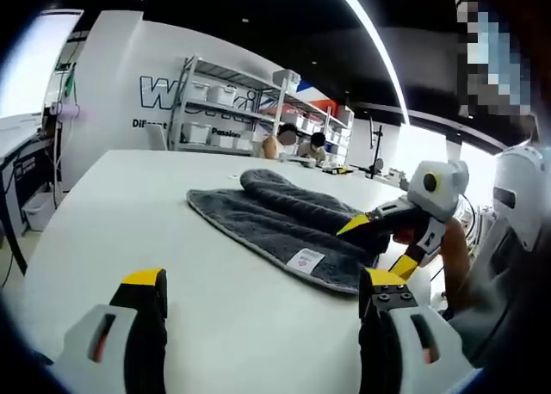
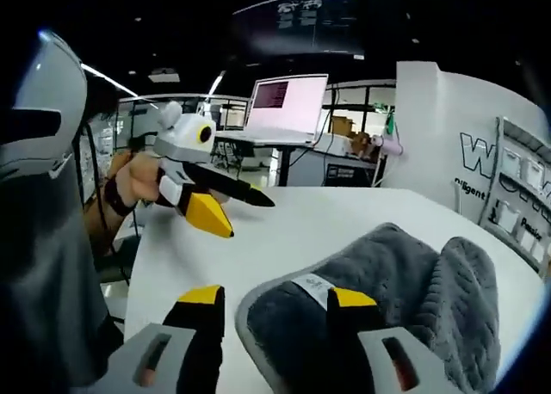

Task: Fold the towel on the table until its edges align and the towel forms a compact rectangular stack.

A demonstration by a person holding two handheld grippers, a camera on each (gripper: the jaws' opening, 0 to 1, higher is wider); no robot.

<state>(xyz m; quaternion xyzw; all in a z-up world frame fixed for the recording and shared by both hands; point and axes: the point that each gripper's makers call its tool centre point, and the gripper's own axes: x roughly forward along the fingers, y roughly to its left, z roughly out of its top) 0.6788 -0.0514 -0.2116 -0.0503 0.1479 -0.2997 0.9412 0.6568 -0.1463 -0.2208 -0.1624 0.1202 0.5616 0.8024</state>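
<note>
A dark grey towel (image 1: pixel 275 209) lies loosely folded and rumpled on the white table (image 1: pixel 129 205), its white label (image 1: pixel 306 259) at the near edge. My left gripper (image 1: pixel 263 282) hovers open above bare tabletop, short of the towel. My right gripper (image 1: pixel 379 243) sits at the towel's right corner. In the right gripper view the towel (image 2: pixel 413 282) bulges in two thick folds, and its labelled edge (image 2: pixel 312 283) lies between the open jaws of my right gripper (image 2: pixel 277 298). The left gripper (image 2: pixel 250 218) is held open in a hand above the table (image 2: pixel 301 226).
Metal shelves with white bins (image 1: pixel 232 110) stand beyond the table's far end, with two seated people (image 1: pixel 288 140) in front. A monitor (image 2: pixel 288 106) stands on a desk behind. The table's left edge (image 1: pixel 52 230) drops to the floor.
</note>
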